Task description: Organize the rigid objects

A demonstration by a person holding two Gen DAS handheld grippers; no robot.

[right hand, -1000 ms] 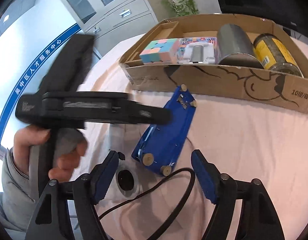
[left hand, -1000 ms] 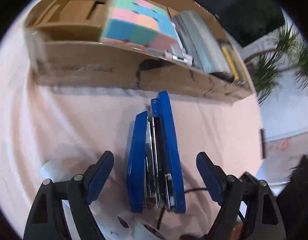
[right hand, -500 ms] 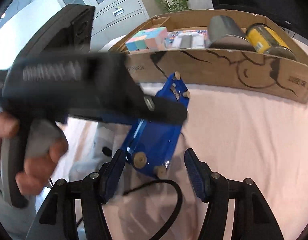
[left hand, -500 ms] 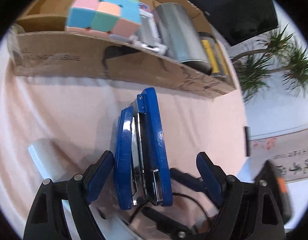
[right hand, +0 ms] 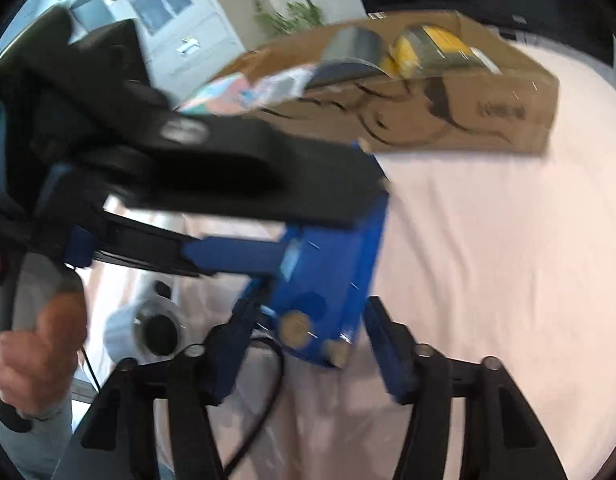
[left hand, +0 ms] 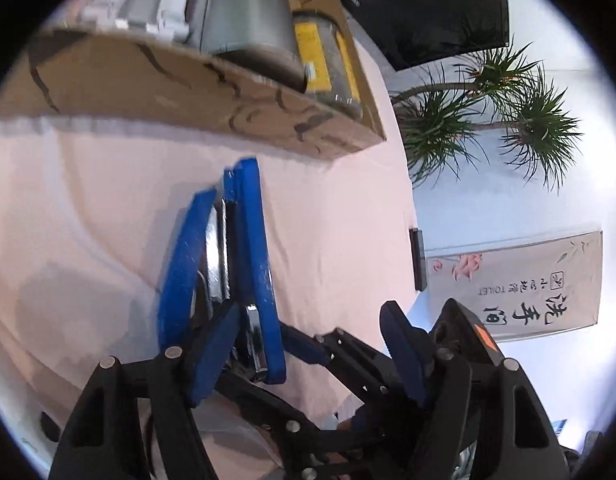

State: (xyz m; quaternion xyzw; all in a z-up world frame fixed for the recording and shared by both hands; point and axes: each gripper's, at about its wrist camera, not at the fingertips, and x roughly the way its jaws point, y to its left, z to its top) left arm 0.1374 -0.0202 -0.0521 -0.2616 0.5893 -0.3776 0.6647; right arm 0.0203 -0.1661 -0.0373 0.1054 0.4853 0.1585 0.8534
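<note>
Left wrist view: blue stapler (left hand: 232, 264) lies on its side on the pink tablecloth (left hand: 88, 208), its near end between the fingers of the left gripper (left hand: 304, 344). Jaws spread wide, no firm clamp visible; left pad overlaps the stapler's near end, contact unclear. Only this view shows the stapler's chrome inner rail, the potted palm (left hand: 492, 112) far right and the hanging toilet sign (left hand: 520, 280) on the wall.

Right wrist view: blurred. Shows the stapler's underside (right hand: 332, 272) with round feet, sitting between the fingers of the right gripper (right hand: 304, 344); jaws open, both pads just beside the stapler, grip not confirmed. The left gripper crosses in from the left, a bare hand (right hand: 32, 360) on its handle. A white roll (right hand: 148, 328) and a black cable (right hand: 264, 400) lie near left, unseen in the other view. Grey cabinets stand far left.

Cardboard box (right hand: 488, 120) sits far on the cloth, holding a grey can (right hand: 352, 52) and a yellow-labelled jar (right hand: 440, 48). Cloth to the right of the stapler lies bare up to the box wall.
</note>
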